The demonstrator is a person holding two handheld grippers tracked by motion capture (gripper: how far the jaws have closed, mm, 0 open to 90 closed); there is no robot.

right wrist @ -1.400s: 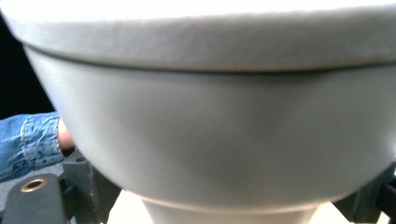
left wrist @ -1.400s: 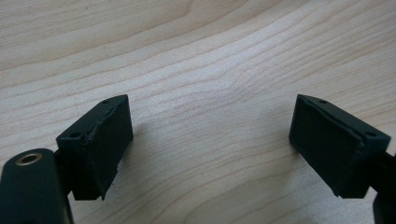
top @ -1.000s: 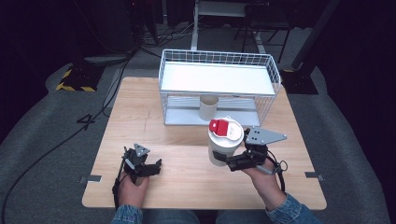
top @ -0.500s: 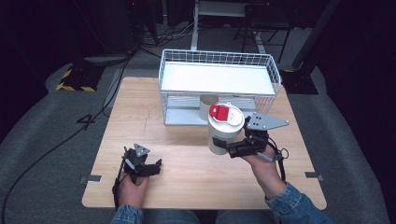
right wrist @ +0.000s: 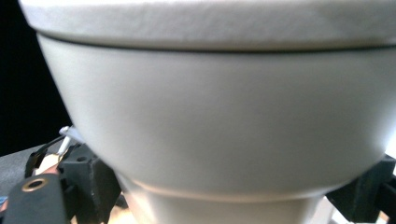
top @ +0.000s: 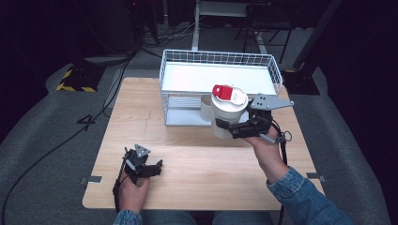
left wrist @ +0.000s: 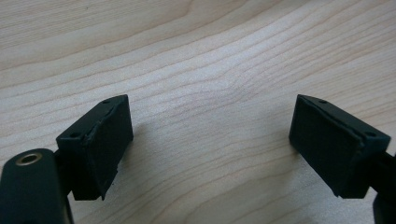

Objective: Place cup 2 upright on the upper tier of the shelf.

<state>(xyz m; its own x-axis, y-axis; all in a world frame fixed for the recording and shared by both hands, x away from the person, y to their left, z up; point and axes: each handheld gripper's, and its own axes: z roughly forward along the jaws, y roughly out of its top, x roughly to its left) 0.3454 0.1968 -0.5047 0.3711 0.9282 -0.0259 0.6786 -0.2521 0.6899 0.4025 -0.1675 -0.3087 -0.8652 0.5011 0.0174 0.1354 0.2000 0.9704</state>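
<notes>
The right gripper (top: 231,127) holds a white lidded cup (top: 226,115), jaws clamped on its lower body, lifted clear of the desk (top: 197,159) just in front of the wire basket (top: 220,77). The left gripper (top: 145,166) rests on the desk, jaws spread, empty. Risk: the grip sits low on a tapered wall; a tilt could tip the cup or slip it, and the basket's front rim lies near its path.

The person is wearing blue denim sleeves (top: 300,197). Both grippers, left gripper (top: 141,165) and right gripper (top: 244,127), are showing black bodies, grey three-cornered plates, trailing black cables, and blocky black fingers (left wrist: 100,140) with brass-ringed screw holes.
</notes>
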